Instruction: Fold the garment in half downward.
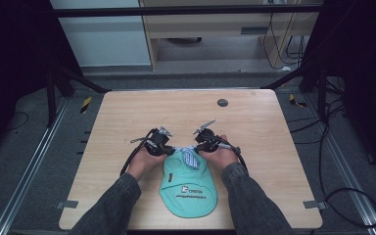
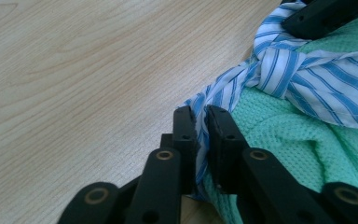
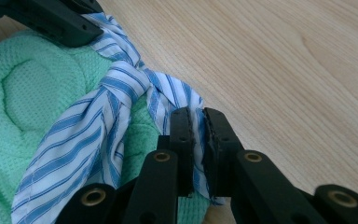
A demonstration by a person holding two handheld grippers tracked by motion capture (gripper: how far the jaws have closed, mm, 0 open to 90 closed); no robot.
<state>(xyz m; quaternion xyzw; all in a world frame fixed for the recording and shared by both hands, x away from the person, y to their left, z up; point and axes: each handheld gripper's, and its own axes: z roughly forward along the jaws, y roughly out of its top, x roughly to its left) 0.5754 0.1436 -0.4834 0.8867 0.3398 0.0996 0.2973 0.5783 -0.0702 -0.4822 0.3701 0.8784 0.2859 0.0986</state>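
Observation:
A mint-green knitted bib lies flat near the table's front edge, printed side up. A blue-and-white striped collar strip is knotted at its top end. My left gripper is at the knot's left and my right gripper at its right. In the left gripper view the left gripper is shut on one striped end, beside the green knit. In the right gripper view the right gripper is shut on the other striped end, with the green knit behind.
The bib rests on a light wooden table with a small dark round cap toward its far side. Black frame posts and cables stand around the table on the grey floor. Both forearms reach in from the front edge.

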